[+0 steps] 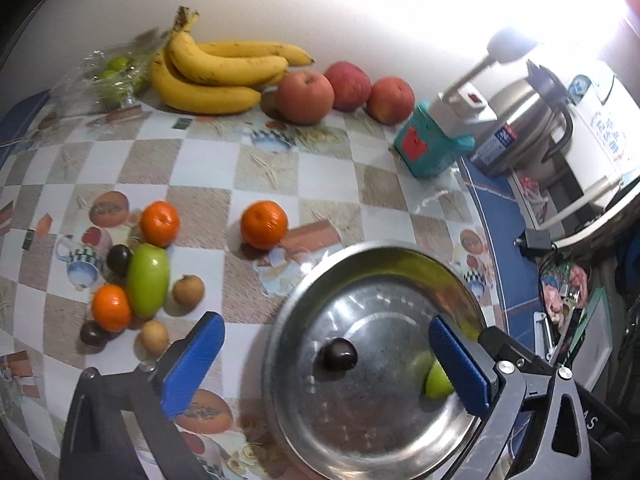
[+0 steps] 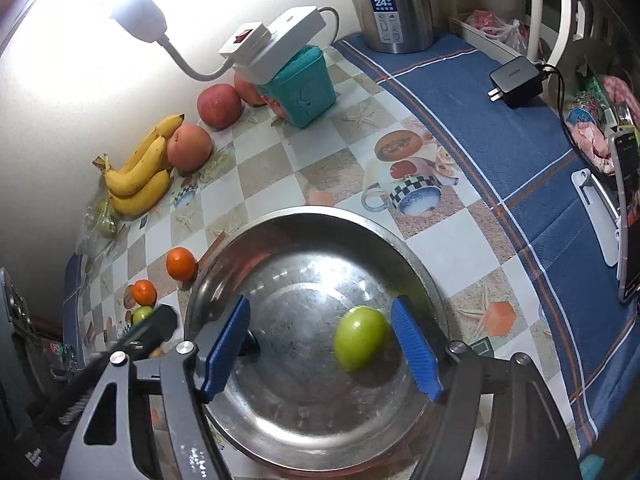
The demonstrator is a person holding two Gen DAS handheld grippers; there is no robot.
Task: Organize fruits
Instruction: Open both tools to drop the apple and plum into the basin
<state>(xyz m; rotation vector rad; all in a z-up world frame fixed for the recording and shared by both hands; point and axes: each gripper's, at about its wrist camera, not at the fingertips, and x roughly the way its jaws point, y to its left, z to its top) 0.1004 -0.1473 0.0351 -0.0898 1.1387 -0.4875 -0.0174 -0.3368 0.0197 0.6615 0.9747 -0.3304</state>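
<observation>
- We treat the steel bowl [image 2: 316, 240] on the tabletop [image 1: 280, 168] as our collecting point; a green fruit [image 2: 361, 338] and a dark fruit [image 1: 337, 354] lie inside.
- Both hand-held grippers, left [image 1: 324, 364] and right [image 2: 320, 352], hang spread and empty over the bowl.
- Next, we judge, the left should fetch the orange [image 1: 263, 224] just beyond the rim, closing gently.

The right tongs' finger [image 1: 460, 364] hides part of the green fruit [image 1: 434, 382].

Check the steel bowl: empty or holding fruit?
Holding fruit: the steel bowl contains a green fruit and a dark round fruit.
</observation>
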